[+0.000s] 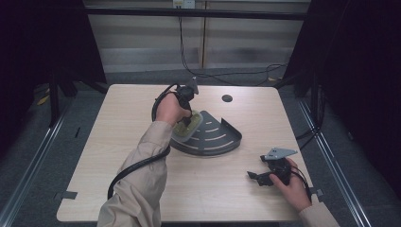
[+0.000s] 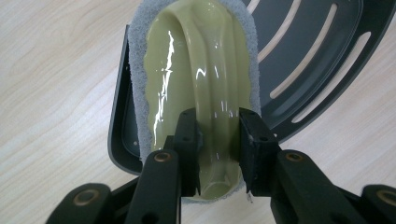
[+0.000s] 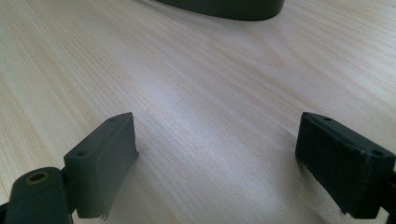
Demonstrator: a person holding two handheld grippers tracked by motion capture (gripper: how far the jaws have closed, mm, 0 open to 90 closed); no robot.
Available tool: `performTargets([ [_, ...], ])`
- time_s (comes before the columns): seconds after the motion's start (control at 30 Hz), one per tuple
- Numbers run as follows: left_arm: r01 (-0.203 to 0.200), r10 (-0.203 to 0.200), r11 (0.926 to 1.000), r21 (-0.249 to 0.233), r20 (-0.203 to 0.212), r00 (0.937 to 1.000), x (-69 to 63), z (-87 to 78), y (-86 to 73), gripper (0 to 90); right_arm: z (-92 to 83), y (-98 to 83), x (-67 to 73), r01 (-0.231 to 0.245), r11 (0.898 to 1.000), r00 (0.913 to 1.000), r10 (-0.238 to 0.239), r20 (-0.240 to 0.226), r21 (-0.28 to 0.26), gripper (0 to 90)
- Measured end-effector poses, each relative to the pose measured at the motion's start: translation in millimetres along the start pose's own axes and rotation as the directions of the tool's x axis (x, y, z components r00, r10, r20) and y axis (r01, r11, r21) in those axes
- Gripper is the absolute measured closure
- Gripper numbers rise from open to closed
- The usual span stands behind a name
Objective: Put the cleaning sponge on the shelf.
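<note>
1. Left gripper [image 2: 217,140] is clamped on the raised handle of a pale green scrubbing brush [image 2: 196,70], one jaw on each side of the handle
2. Scrubbing brush, with its grey scouring pad, lies over the straight edge of the dark corner rack [image 1: 215,135], which sits near the middle of the table [image 1: 118,184]
3. Whether the pad rests fully on the slotted rack floor or hangs just above it cannot be told
4. Right gripper [image 3: 219,158] rests idle on the table, jaws wide apart, nothing between them, well apart from the rack
5. Judgement: pick-up is complete; placement is close to done; release is outstanding
</note>
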State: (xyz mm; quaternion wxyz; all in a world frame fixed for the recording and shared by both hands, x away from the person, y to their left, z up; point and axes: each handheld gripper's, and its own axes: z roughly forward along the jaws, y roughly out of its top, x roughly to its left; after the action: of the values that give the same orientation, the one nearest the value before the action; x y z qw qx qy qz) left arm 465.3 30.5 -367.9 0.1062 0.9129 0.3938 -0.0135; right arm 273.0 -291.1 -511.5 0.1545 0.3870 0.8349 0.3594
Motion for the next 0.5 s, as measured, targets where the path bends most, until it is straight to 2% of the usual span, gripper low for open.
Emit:
performTargets([
  [0.33,-0.016,0.016,0.9999,0.004,0.003,0.9999,-3.0,11.5,6.5,70.8,0.0,0.0,-0.1,0.0,1.0,1.0,0.0,-0.002,0.0,12.0],
  [0.4,-0.002,0.002,1.0,0.004,0.005,1.0,-3.4,14.0,6.8,70.9,-0.1,0.0,0.0,0.0,1.0,1.0,0.0,-0.001,0.001,12.0],
  [0.5,-0.018,0.018,0.9998,0.012,0.008,0.9998,-1.4,18.2,7.9,70.9,0.1,0.0,0.0,-0.001,1.0,1.0,0.001,-0.001,0.0,12.0],
])
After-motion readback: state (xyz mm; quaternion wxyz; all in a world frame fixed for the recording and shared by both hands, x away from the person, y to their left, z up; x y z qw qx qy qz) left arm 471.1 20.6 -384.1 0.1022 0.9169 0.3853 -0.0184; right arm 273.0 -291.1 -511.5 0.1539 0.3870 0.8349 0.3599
